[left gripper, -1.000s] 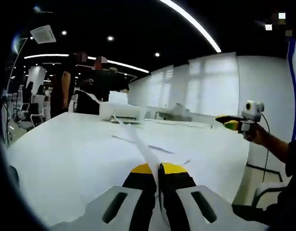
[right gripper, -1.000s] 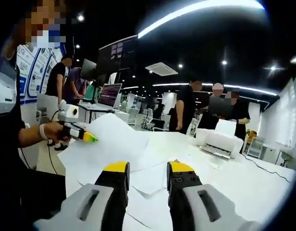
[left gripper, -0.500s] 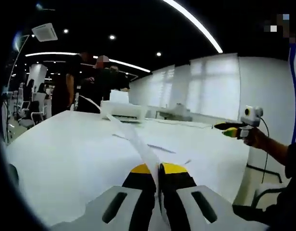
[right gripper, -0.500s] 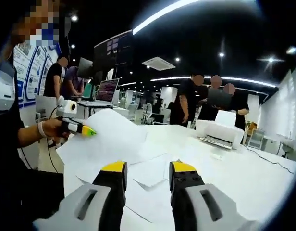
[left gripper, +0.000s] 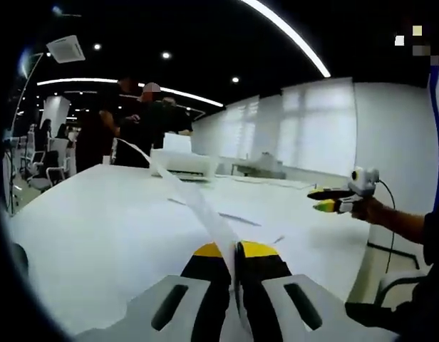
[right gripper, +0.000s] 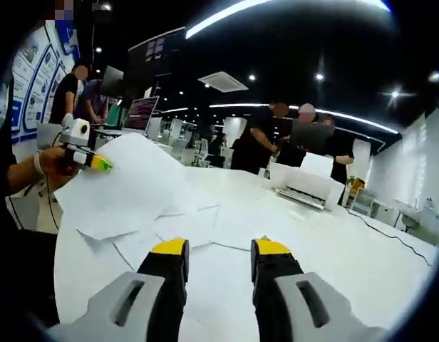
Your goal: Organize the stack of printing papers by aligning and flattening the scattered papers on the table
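In the left gripper view, the left gripper, grey-bodied with black jaws and yellow tips, points forward along the long white table, its jaws pressed together on the near edge of a thin white sheet of printing paper. Seen edge-on here, that sheet rises as a narrow curved band from between the yellow tips toward the far left. In the right gripper view the same gripper comes in from the left, held out level in a person's hand, and the pinched sheet shows its broad face: lifted at the held corner, bowed, and sloping down to the tabletop.

The right gripper in its own view is level and aimed across the table, its two yellow-tipped jaws spread apart with nothing between them. In the left gripper view it hangs over the right side of the table, held in a hand with the forearm reaching in from the right edge.

More scattered white printing sheets lie flat on the table beyond the right gripper's tips, overlapping at odd angles with unaligned edges, partly under the raised sheet.

At the far end of the table stands a white printer, also seen in the left gripper view. Several people in dark clothes stand behind it. At far left in the right gripper view are lit monitor screens.
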Motion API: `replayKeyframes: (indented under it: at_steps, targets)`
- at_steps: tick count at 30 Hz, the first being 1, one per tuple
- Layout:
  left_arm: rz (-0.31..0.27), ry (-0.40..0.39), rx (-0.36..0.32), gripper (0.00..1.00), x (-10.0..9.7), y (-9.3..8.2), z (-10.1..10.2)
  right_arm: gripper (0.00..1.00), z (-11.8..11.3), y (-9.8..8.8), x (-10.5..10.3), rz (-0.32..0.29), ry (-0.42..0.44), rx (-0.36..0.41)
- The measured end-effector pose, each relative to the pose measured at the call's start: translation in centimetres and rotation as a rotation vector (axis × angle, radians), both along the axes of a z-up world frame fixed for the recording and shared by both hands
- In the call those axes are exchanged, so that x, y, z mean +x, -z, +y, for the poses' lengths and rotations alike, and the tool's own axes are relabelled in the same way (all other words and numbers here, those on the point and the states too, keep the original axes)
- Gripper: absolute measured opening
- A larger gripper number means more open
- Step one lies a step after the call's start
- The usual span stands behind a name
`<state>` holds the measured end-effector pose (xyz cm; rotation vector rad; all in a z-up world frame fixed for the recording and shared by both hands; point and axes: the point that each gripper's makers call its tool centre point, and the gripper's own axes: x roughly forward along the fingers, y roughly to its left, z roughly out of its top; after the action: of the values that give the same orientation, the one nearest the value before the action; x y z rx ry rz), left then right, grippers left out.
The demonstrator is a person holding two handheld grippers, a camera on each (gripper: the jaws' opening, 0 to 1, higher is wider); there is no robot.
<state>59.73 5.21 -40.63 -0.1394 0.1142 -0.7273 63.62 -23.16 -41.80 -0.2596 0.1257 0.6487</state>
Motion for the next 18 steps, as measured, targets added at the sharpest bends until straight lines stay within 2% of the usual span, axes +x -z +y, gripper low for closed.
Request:
replayKeyframes:
  at_steps: [6, 11, 18]
  targets:
    - [0.002, 0.003, -0.001, 0.08, 0.0, 0.1, -0.2, 0.31, -1.7, 1.5, 2.0, 0.029, 0.037, -0.007]
    - [0.002, 0.001, 0.001, 0.08, 0.1, 0.0, -0.1, 0.31, -2.3, 2.0, 3.1, 0.041, 0.05, 0.006]
    - [-0.001, 0.004, -0.001, 0.08, 0.1, 0.0, -0.3, 0.3, -3.5, 2.7, 5.0, 0.072, 0.074, 0.058]
